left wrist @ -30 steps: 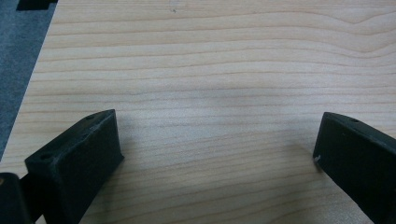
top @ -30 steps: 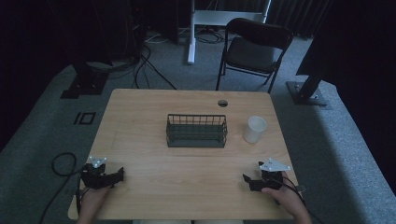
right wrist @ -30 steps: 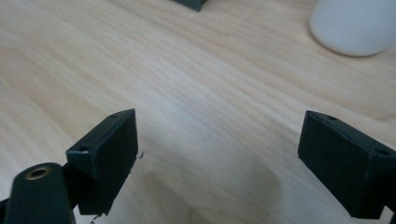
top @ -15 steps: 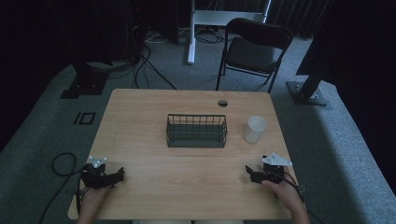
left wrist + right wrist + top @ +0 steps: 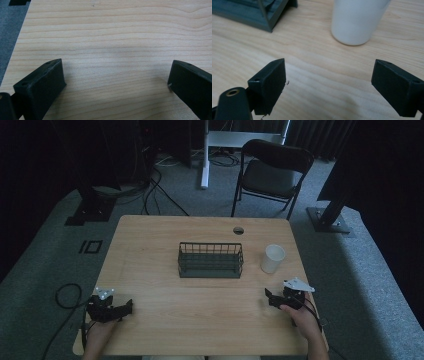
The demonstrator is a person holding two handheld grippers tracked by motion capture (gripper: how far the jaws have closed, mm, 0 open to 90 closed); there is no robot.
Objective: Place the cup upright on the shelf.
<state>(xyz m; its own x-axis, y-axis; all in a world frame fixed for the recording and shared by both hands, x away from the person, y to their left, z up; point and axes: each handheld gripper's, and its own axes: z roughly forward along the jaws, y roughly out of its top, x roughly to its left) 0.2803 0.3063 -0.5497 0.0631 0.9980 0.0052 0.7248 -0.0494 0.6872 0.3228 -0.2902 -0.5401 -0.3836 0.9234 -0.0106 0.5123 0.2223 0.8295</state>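
My left gripper (image 5: 111, 308) rests near the table's front left corner, held by a hand. In the left gripper view the left gripper (image 5: 117, 72) is open, its jaws wide apart over bare wood. My right gripper (image 5: 284, 295) is at the front right, a short way in front of a white paper cup (image 5: 273, 258). Seen from the right gripper view, the right gripper (image 5: 330, 72) is open with nothing between its jaws. The white cup (image 5: 357, 20) stands upright just ahead of it, and a corner of the dark wire basket (image 5: 262, 12) lies to its left.
A dark green wire basket (image 5: 210, 261) stands at the middle of the wooden table (image 5: 150, 250). A round cable hole (image 5: 238, 230) is near the far edge. A black folding chair (image 5: 270, 170) stands beyond the table, with cables on the grey carpet.
My right gripper has edged forward towards the white cup. The left gripper has stayed where it was.
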